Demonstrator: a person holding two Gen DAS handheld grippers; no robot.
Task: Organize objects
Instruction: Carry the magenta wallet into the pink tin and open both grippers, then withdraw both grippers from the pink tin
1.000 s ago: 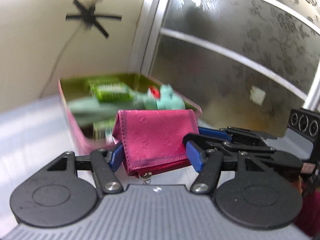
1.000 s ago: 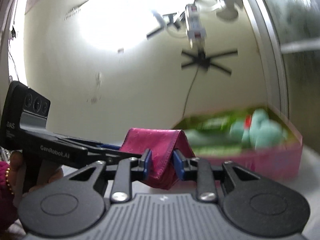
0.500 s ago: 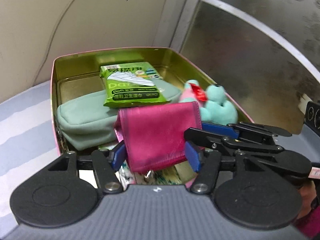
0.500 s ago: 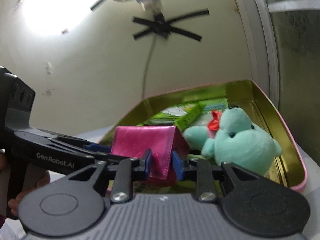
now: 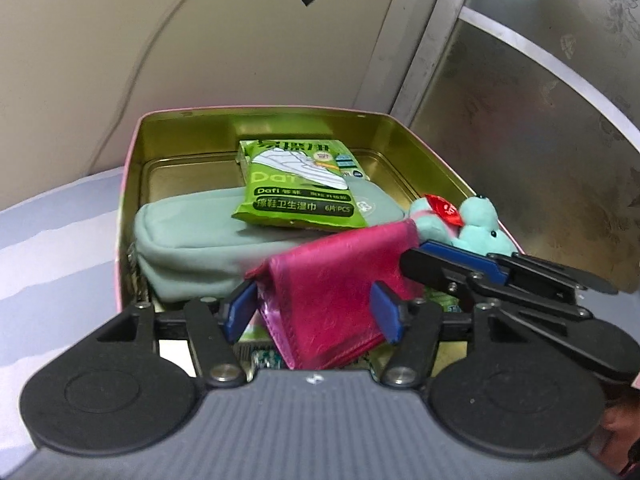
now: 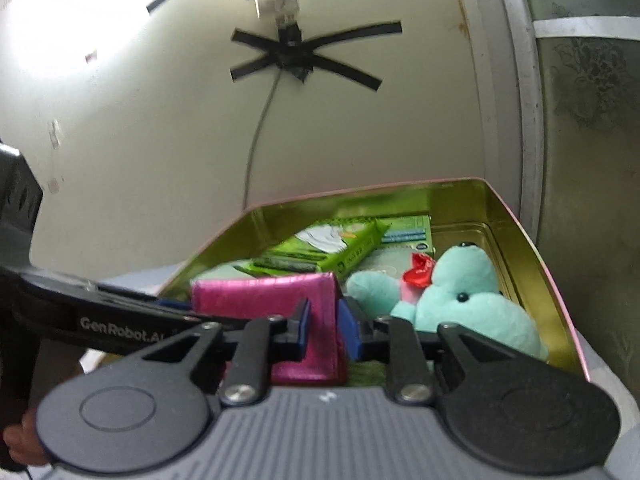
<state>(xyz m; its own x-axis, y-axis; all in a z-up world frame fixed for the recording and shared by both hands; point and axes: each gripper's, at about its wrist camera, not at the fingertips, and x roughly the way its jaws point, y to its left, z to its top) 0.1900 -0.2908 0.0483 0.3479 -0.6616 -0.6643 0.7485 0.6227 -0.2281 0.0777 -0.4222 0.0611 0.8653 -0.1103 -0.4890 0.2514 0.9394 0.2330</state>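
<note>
Cream wall (image 6: pixel 160 140) and a frosted glass door (image 5: pixel 540 140) hem in the pink tin (image 5: pixel 128 184) close behind and to our right; its gold floor (image 5: pixel 188 176) shows bare only at the far left corner. Inside lie a grey-green pouch (image 5: pixel 192 236), a green wipes packet (image 5: pixel 300 192) on top of it, and a teal plush toy (image 6: pixel 468 300). Our left gripper (image 5: pixel 312 312) and right gripper (image 6: pixel 324 328) both clamp the magenta wallet (image 5: pixel 336 296), tilted over the tin's near end.
</note>
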